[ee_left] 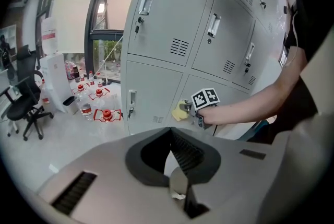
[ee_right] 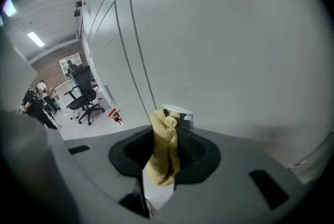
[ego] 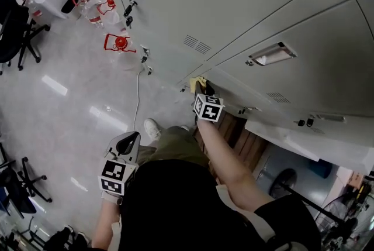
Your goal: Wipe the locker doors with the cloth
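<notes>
The right gripper [ee_right: 168,126] pinches the yellow cloth [ee_right: 163,152] between its fingers, with the wad at their tips seemingly against a lower locker door [ee_right: 235,61], so wiping looks to be in hand. The next move calls for a steady sweep across the panel. The left gripper [ee_left: 175,163] hangs aside, its fingers closed on nothing.

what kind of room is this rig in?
Probably an office or lab workroom: a wall of grey metal lockers, a swivel office chair, and bottled water standing on the floor.

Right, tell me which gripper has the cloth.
The right gripper, shut on the yellow cloth at a locker door; the left gripper is shut and empty.
</notes>
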`<control>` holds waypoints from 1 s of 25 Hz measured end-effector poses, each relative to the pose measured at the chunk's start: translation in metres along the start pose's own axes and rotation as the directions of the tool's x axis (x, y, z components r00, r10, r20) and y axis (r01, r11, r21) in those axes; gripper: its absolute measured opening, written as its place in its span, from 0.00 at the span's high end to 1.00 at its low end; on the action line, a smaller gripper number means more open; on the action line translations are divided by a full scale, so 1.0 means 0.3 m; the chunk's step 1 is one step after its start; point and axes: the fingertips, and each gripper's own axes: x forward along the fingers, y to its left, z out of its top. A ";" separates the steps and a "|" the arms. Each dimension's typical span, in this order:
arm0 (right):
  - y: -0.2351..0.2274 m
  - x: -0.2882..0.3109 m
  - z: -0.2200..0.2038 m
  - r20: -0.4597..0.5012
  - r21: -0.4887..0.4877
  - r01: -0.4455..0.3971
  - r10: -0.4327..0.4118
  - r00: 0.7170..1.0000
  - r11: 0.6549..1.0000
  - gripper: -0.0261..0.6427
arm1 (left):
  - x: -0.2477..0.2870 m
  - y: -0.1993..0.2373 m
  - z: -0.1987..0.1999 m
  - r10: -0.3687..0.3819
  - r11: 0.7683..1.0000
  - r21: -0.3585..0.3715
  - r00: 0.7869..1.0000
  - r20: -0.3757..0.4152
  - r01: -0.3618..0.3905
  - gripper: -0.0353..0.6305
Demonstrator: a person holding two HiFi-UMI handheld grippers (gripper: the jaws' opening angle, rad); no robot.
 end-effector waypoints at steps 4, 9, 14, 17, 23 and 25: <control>-0.039 -0.006 -0.026 -0.009 -0.052 -0.016 0.015 1.000 0.999 0.78 | 0.015 -0.094 -0.013 0.013 1.000 -0.016 1.000 -0.004 -0.013 0.94; -0.113 -0.019 -0.068 -0.031 -0.053 -0.013 0.011 0.999 0.999 0.78 | 0.038 -0.182 -0.027 0.030 0.999 -0.043 0.999 -0.012 -0.030 0.94; -0.207 -0.053 -0.121 -0.051 -0.058 0.005 -0.008 0.999 0.998 0.79 | 0.064 -0.219 -0.039 0.061 0.995 -0.083 0.998 -0.009 -0.062 0.94; -0.266 -0.077 -0.147 -0.056 -0.069 0.009 -0.013 0.998 0.998 0.79 | 0.092 -0.268 -0.056 0.054 0.995 -0.084 0.998 -0.015 -0.055 0.94; -0.383 -0.135 -0.193 -0.062 -0.066 0.031 -0.035 0.997 0.997 0.79 | 0.147 -0.372 -0.092 0.017 0.997 -0.079 0.999 -0.027 -0.019 0.94; -0.428 -0.156 -0.209 -0.069 -0.058 0.046 -0.050 0.996 0.997 0.79 | 0.166 -0.402 -0.091 0.002 0.998 -0.069 1.000 -0.028 -0.004 0.94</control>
